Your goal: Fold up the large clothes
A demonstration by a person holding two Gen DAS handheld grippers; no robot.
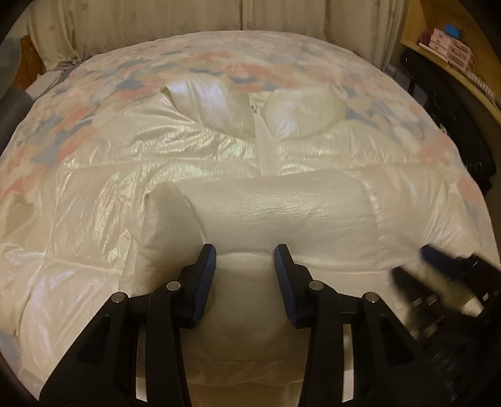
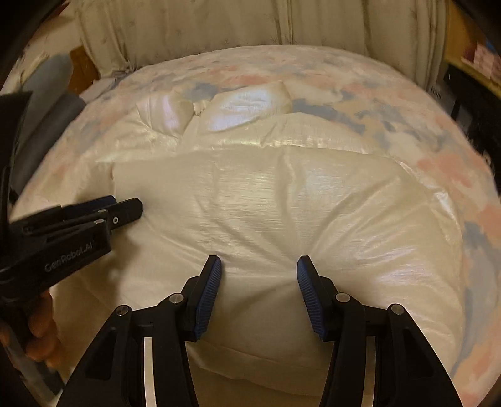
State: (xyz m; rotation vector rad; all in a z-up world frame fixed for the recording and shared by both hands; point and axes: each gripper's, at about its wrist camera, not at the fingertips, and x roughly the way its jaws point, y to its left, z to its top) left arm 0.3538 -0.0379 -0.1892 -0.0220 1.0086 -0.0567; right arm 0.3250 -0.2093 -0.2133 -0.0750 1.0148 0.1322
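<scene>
A shiny cream puffer jacket lies spread on the bed, collar flaps and zipper at the far side. Its lower part is folded up toward the collar into a thick padded band, which also shows in the right wrist view. My left gripper is open and empty just above the near edge of the fold. My right gripper is open and empty over the fold's near edge. The right gripper appears blurred at the right of the left wrist view. The left gripper shows at the left of the right wrist view.
The jacket lies on a bedspread with pink and blue patches. Pale curtains hang behind the bed. A wooden shelf with boxes and dark furniture stand at the right. Grey items sit left of the bed.
</scene>
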